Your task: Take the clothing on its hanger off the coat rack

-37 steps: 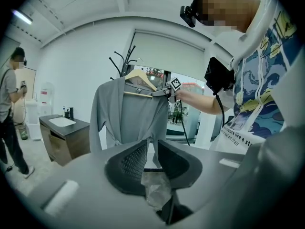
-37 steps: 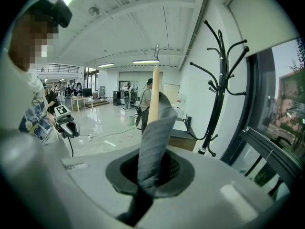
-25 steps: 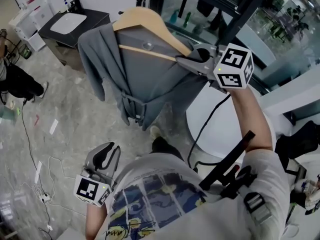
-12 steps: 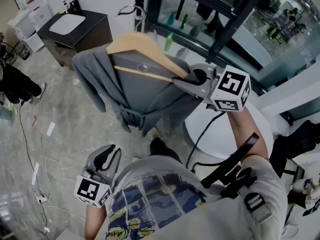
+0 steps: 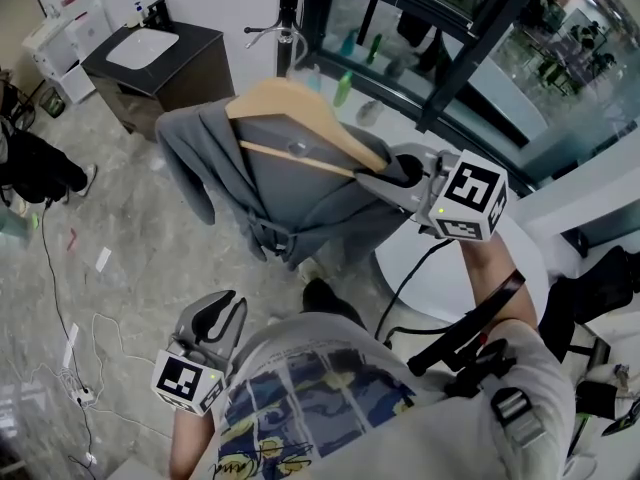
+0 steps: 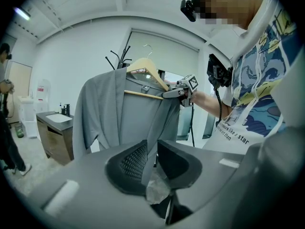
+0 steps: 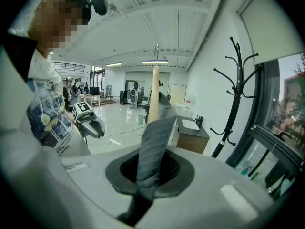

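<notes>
Your right hand-held gripper (image 5: 378, 173) pinches the wooden hanger's (image 5: 325, 113) right end through the grey robe (image 5: 300, 193), held clear of the far coat rack (image 5: 291, 13), so next carry it away, with the left hand-held gripper (image 5: 215, 306) slightly spread and empty.

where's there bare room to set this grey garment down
The round white table under the right gripper looks bare, bar a black cable hanging over it. The floor between the sink cabinet and the grey garment is open too. Crowded: a power strip with cables at lower left, bottles lined up behind the garment.
</notes>
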### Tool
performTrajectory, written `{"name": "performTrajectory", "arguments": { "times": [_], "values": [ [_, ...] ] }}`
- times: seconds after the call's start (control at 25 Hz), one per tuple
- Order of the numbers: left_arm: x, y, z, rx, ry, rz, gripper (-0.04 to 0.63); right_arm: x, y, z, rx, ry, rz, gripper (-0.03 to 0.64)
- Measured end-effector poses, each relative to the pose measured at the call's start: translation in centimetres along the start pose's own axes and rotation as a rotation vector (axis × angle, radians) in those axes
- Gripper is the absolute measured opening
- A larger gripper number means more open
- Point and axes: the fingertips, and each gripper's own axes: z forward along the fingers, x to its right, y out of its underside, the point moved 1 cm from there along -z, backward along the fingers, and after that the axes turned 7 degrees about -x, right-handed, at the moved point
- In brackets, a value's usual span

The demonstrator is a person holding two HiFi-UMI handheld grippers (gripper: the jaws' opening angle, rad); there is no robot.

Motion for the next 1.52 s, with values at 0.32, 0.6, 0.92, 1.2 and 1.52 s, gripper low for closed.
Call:
{"name": "performTrajectory", "arguments": {
  "times": [0.32, 0.6, 0.92, 1.2, 1.52],
  "values": [
    [0.5, 1.6, -0.4, 0.001, -0.004, -0.004, 0.072, -1.5, 1.0, 0.3, -0.005, -0.005, -0.001, 0.014],
    [0.9, 1.5, -0.2, -0.003, -0.009, -0.003, 0.072, -2.0, 1.7, 0.2, -0.003, -0.011, 0.001, 0.014],
    [1.0, 1.1, 0.5, -0.007, 0.0, 0.002, 0.072, -2.3, 2.1, 0.0, -0.001, -0.02, -0.003, 0.014],
    [0.9, 1.5, 0.8, -0.013, 0.019, 0.004, 0.072, -2.2, 2.3, 0.0, -0.009, -0.015, -0.002, 0.014],
    [0.6, 1.2, 1.2, -0.018, 0.022, -0.002, 0.072, -1.4, 2.8, 0.3, -0.019, -0.005, 0.008, 0.014]
  ]
}}
